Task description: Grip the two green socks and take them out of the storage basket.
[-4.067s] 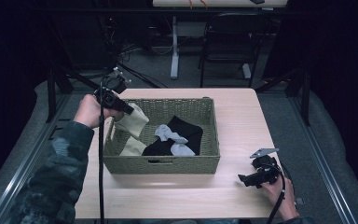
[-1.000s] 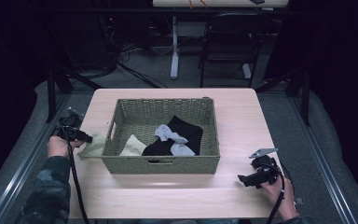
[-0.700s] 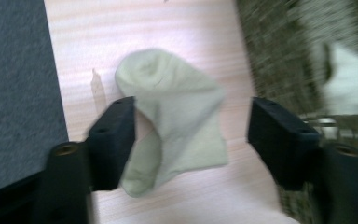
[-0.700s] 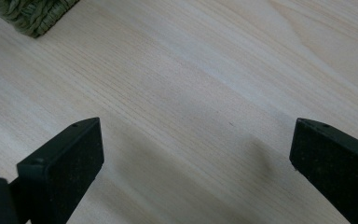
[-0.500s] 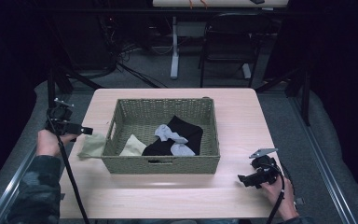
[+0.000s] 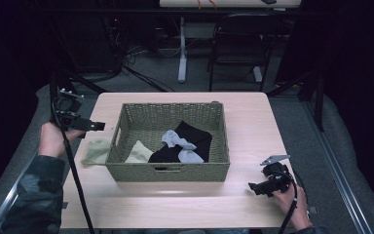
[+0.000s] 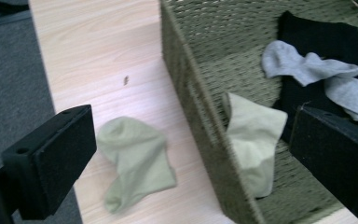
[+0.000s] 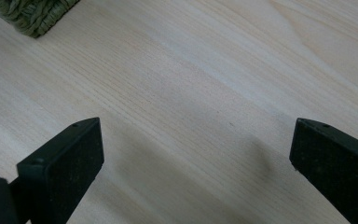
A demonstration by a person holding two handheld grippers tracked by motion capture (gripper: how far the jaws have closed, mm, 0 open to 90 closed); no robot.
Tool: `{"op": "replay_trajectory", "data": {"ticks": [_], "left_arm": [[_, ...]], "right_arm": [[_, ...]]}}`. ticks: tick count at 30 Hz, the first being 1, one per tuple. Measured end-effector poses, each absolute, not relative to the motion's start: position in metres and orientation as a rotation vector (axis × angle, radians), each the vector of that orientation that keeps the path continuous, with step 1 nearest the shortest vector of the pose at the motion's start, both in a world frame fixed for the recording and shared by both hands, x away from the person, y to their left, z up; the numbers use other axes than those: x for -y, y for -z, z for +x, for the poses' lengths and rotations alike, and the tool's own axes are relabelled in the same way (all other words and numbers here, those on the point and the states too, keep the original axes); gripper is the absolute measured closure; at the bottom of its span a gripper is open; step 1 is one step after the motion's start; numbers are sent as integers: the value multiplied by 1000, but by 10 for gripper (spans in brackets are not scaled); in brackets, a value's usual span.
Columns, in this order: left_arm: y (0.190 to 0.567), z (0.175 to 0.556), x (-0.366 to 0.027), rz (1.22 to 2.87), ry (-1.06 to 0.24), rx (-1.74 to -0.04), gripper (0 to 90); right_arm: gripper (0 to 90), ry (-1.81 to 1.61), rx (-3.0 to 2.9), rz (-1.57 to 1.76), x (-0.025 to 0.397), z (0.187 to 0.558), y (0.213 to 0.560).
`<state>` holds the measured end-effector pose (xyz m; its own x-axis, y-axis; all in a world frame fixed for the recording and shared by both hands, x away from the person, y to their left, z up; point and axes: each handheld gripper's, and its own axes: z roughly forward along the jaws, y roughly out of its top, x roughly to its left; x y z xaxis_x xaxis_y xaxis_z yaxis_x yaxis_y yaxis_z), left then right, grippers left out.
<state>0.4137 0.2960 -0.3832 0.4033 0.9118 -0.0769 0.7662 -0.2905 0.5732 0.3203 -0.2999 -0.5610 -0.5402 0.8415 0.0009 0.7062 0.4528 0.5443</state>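
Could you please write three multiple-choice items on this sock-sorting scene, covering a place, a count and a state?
1. Where does the pale green sock outside the basket lie?
A. on the table, left of the basket
B. on the floor
C. on the chair

2. How many grey socks lie in the basket?
A. none
B. two
C. five

3. How is the left gripper?
A. shut on a sock
B. open, empty
C. shut, empty

A: it rests on the wood beside the wicker wall.
B: two lie on the black garment.
B: its fingers stand wide apart.

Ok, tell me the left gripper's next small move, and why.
Probably swing the open left gripper over the basket and down to the second pale green sock. Its match lies on the table outside, so the pair looks half moved.
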Motion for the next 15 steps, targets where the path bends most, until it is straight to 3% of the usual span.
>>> {"op": "replay_trajectory", "data": {"ticks": [15], "left_arm": [[393,433,-234,2221,-335,-1297,24]], "right_arm": [[20,-712,-2438,1329,301,320,561]]}}
